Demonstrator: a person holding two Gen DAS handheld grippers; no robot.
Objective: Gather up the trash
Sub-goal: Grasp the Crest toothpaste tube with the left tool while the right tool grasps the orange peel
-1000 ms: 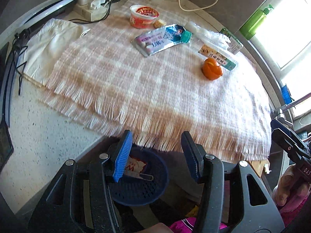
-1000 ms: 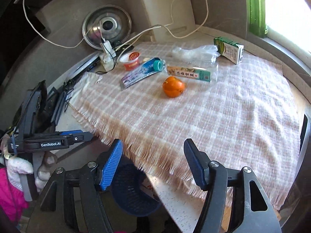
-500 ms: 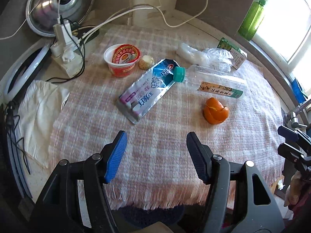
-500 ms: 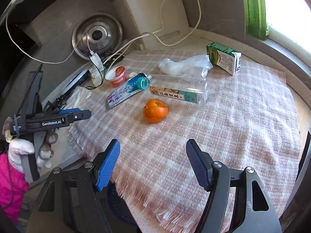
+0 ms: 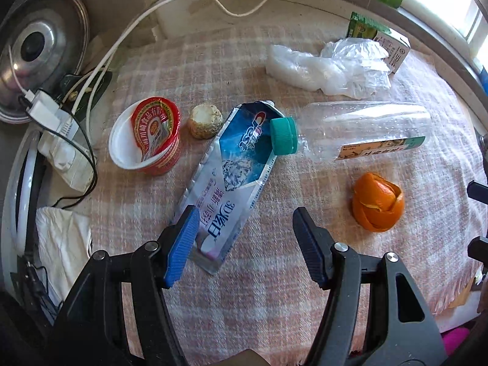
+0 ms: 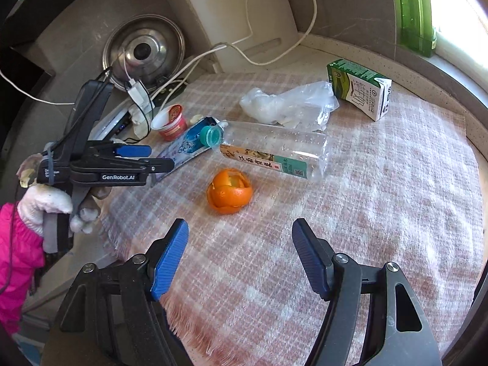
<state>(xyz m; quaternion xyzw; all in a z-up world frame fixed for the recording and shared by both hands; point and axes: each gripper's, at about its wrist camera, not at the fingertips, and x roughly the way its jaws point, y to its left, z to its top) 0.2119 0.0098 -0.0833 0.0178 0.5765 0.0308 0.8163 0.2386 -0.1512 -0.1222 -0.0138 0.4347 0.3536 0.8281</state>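
Litter on a fringed woven plaid cloth [image 5: 146, 213].
Both grippers, left [image 5: 244, 244] and right [image 6: 241, 256], gape empty; flattened glossy toothpaste tube [image 5: 231, 177] near-left, curled orange peel [image 6: 228, 192] beside the clear ribbed bottle [image 6: 274, 149].

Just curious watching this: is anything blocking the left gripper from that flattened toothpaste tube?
Nothing visible does. The left gripper is open right over the near end of the toothpaste tube; the bottle's green cap only overlaps the tube's far end.
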